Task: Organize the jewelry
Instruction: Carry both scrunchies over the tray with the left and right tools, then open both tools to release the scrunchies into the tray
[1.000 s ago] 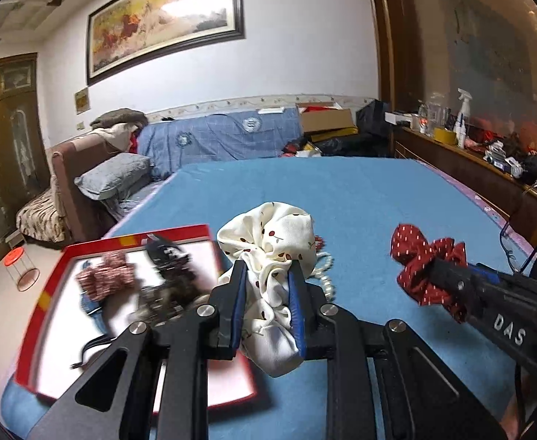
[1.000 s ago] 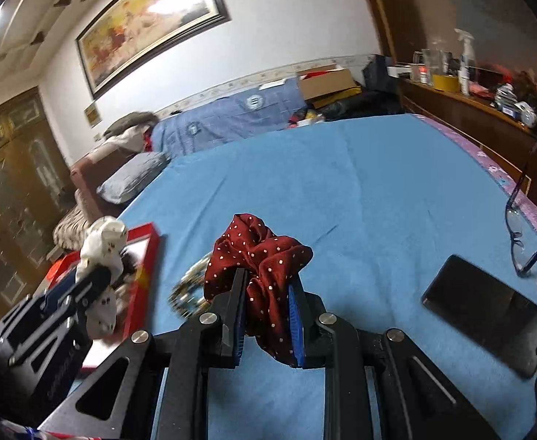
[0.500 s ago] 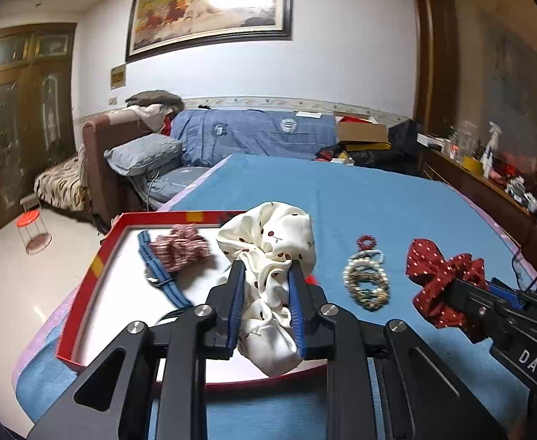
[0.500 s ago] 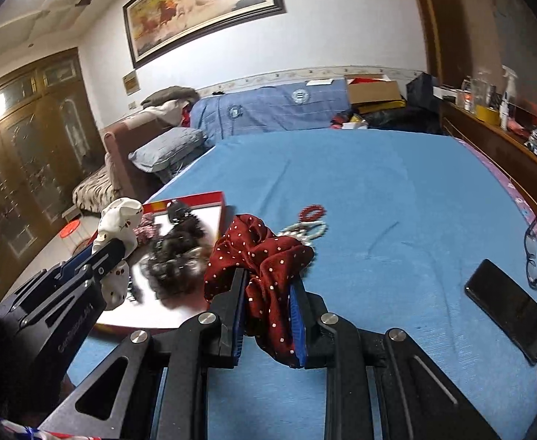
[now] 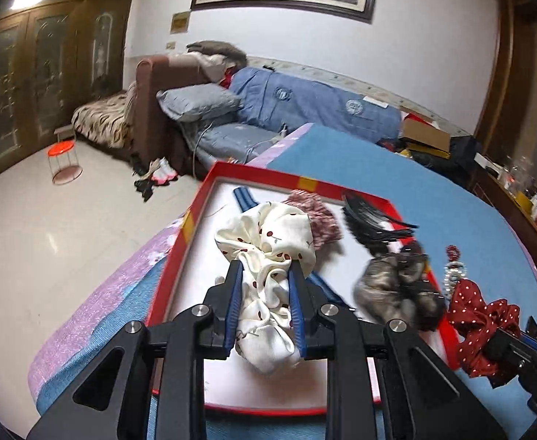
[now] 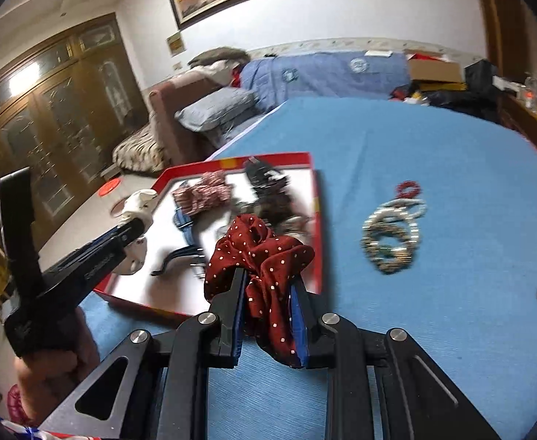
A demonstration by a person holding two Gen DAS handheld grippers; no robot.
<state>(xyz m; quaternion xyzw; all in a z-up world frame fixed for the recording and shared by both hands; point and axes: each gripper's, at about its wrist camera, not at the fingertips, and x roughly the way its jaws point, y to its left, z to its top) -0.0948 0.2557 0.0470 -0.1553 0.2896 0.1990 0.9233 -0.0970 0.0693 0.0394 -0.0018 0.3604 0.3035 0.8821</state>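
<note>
No writing can be read with certainty: the white lettering on the side of your left tool is too blurred in the right wrist view, and no label on the things is legible.

Your left tool points downward over the red-rimmed tray and is clenched on the cream scrunchie with red cherries, which bulges above the blue pads and hangs below them. In the right wrist view your left hand grips the handle low at the left edge, and the tool reaches up and to the right toward the tray.

Your right tool also points downward, above the blue bed cover just beside the near right corner of the tray. It is grasping the dark red scrunchie with white dots.

Inside the tray lie a red-and-white patterned scrunchie, a blue band, a black comb clip and a dark fuzzy scrunchie. A heap of bead bracelets with a small red ring rests on the bed cover, apart from the tray on its right.
</note>
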